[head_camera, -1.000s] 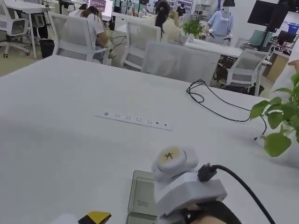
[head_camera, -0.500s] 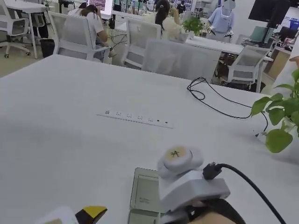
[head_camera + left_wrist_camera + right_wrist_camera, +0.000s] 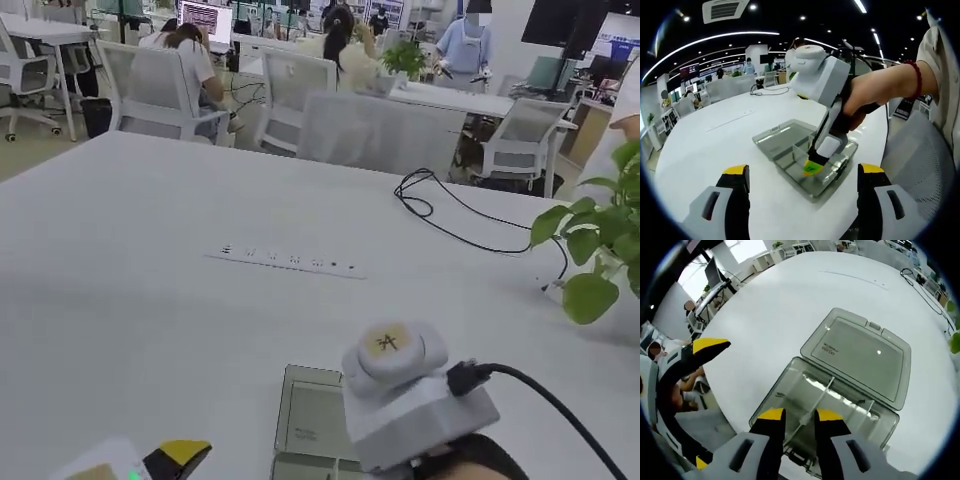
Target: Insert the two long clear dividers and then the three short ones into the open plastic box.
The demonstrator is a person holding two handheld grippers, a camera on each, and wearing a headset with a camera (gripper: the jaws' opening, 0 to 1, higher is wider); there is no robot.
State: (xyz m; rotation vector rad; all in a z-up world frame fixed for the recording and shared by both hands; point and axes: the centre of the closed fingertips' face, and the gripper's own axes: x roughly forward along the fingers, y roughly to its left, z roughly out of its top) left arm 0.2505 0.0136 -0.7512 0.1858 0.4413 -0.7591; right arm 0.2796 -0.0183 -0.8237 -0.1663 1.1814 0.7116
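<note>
**Step in hand, as judged:** seating a clear divider in the open plastic box (image 3: 785,390).

**Position:** The box lies at the lower centre of the right gripper view on the white counter (image 3: 150,260). Its lid (image 3: 860,347) is folded flat beyond it.

**Right tool (image 3: 801,416):** It stands at the near wall of the box, jaws drawn close on a clear divider (image 3: 826,389) that runs away across the box. Whether this divider is a long or a short one cannot be told.

**Left tool (image 3: 803,170):** It hangs short of the box, jaws spread wide, grasping nothing.

**Recommendation:**
- Hold the strip upright and line both ends up with whatever slots the walls carry.
- Press straight down without twisting, and let go only once it sits flush.
- Use the free tool to steady the box wall, since a light box on a smooth counter is likely to slide.
</note>
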